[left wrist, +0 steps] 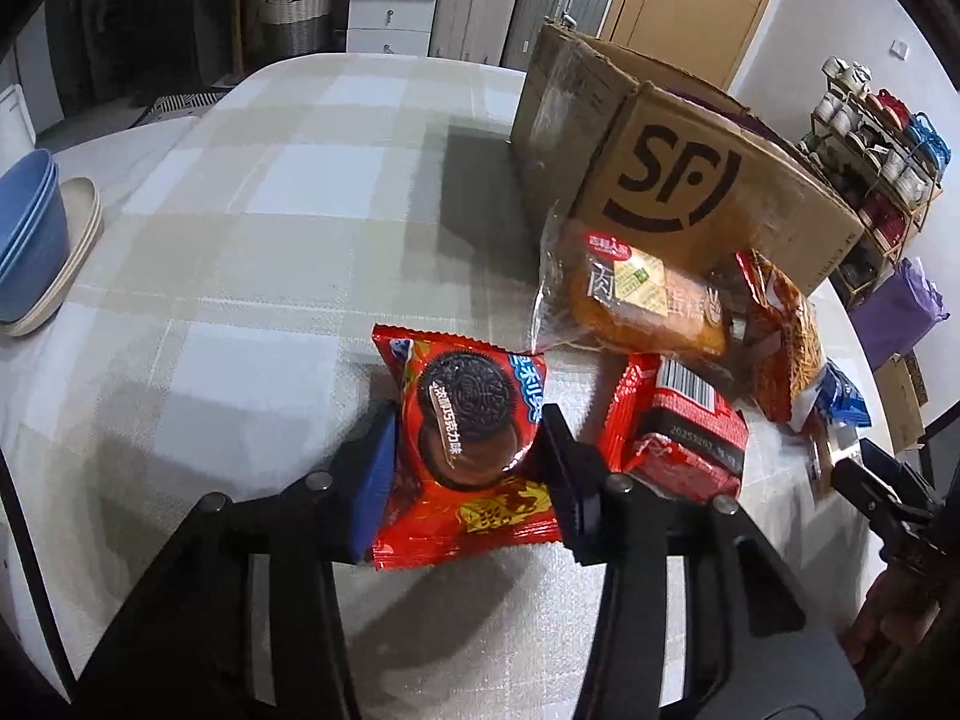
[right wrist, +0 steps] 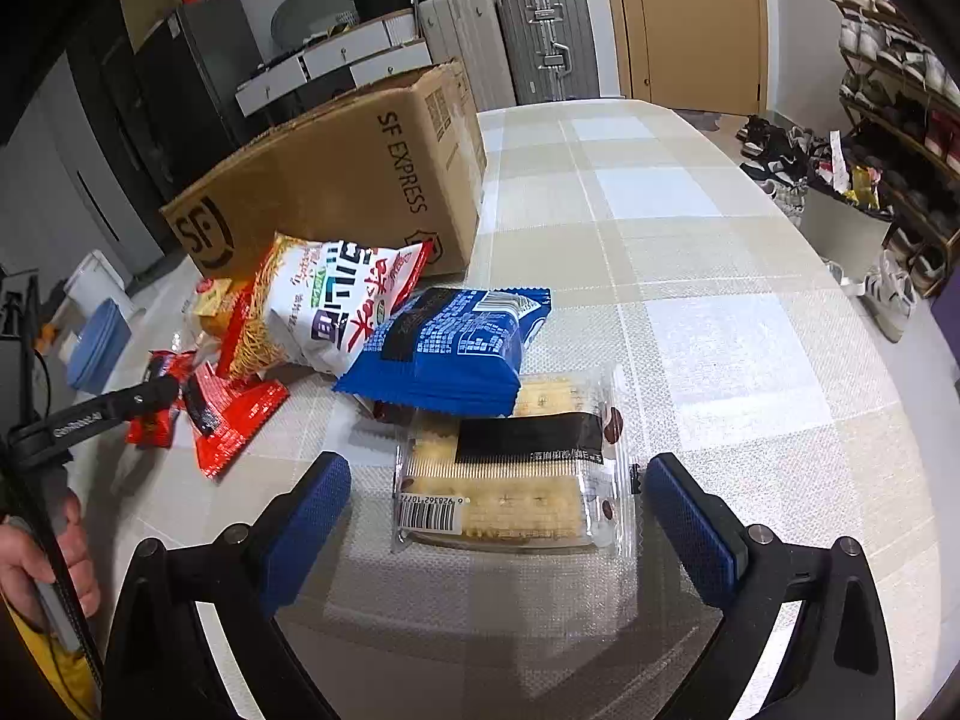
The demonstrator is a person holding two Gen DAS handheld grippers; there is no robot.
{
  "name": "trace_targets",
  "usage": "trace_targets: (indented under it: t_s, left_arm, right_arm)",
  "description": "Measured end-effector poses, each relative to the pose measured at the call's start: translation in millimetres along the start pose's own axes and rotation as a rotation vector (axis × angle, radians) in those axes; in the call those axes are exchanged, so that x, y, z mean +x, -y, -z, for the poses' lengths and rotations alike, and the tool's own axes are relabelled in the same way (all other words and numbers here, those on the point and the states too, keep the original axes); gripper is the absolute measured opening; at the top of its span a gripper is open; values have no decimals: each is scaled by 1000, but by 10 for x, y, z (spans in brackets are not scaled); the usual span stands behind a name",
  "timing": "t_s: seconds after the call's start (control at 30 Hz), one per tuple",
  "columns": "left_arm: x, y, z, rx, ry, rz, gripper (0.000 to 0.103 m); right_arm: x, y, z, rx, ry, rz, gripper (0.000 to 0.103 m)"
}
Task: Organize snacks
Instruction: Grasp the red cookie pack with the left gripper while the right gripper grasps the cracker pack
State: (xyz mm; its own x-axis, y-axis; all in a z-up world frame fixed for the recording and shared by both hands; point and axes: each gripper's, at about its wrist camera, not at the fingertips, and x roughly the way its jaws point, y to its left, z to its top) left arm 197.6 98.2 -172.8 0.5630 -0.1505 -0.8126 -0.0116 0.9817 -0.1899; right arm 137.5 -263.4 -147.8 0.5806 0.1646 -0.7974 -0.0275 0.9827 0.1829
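Note:
My left gripper (left wrist: 469,438) is shut on a red Oreo packet (left wrist: 480,516), its pads pressing both sides just above the checked tablecloth (left wrist: 252,192). Beside it lie a red packet with a barcode (left wrist: 678,426), a clear bag with a cake (left wrist: 636,294) and a noodle snack bag (left wrist: 780,330). My right gripper (right wrist: 495,471) stands open around a clear cracker pack (right wrist: 516,480); there is a gap at the left pad, and the right pad is close to the pack's edge. A blue packet (right wrist: 450,348) rests on the cracker pack's far end. An open SF cardboard box (right wrist: 336,180) stands behind the snacks.
Stacked blue bowls (left wrist: 24,234) and cream plates (left wrist: 78,240) sit at the table's left edge. A shoe rack (right wrist: 888,120) stands to the right of the table, suitcases (right wrist: 540,42) and a door behind it. A hand (right wrist: 36,558) holds the left gripper.

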Motion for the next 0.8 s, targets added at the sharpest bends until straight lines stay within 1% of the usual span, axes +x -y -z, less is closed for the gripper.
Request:
trace_targets:
  t_s: [0.13, 0.33, 0.4, 0.47, 0.53, 0.67, 0.73, 0.8]
  left_arm:
    - [-41, -4, 48, 8, 0, 8, 42]
    - [-135, -25, 133, -12, -4, 44, 42]
    - [-154, -32, 163, -13, -5, 54, 42]
    - [-176, -62, 184, -32, -3, 66, 42]
    - [-199, -96, 206, -48, -4, 83, 42]
    - [-277, -128, 249, -50, 4, 96, 42]
    - [-312, -152, 269, -56, 7, 96, 42]
    - [-342, -183, 289, -63, 6, 102, 42]
  right_arm:
    - [28, -30, -10, -26, -16, 23, 100]
    - [68, -112, -12, -62, -37, 74, 100]
    - [66, -108, -14, -56, -35, 72, 100]
    - [71, -106, -17, -57, -36, 70, 100]
    - [91, -137, -15, -71, -45, 88, 99]
    - [103, -204, 10, -108, -53, 147, 89]
    - [88, -225, 22, -119, -52, 146, 86]
    - [73, -229, 24, -119, -55, 145, 79]
